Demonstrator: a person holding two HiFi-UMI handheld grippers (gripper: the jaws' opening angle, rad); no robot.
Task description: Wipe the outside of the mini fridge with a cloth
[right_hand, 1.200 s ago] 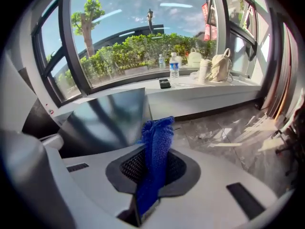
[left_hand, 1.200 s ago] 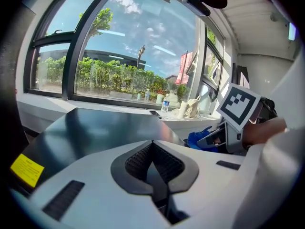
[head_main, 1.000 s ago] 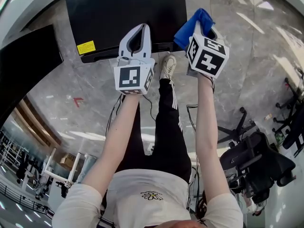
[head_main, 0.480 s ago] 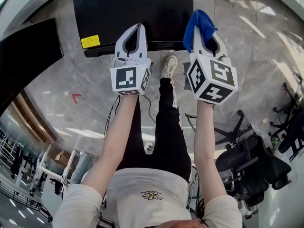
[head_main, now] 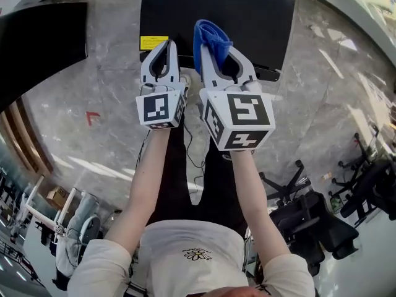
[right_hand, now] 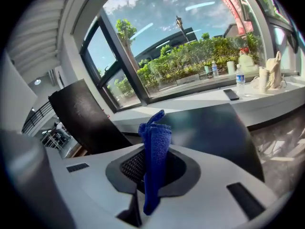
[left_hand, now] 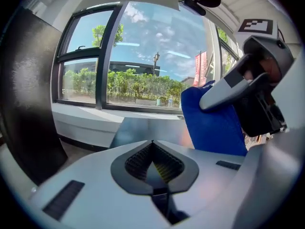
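Cloth (head_main: 209, 34) in right claw (head_main: 221, 54), fridge (head_main: 247, 11) ahead (chairs (head_main: 312, 224) nearby)

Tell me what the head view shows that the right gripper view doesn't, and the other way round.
Only the head view: the left gripper, the yellow label on the mini fridge, and office chairs on the floor.
Only the right gripper view: the window, plus a water bottle and a phone on the sill.
Both: the blue cloth pinched in the tongs of the right gripper, and the black mini fridge.
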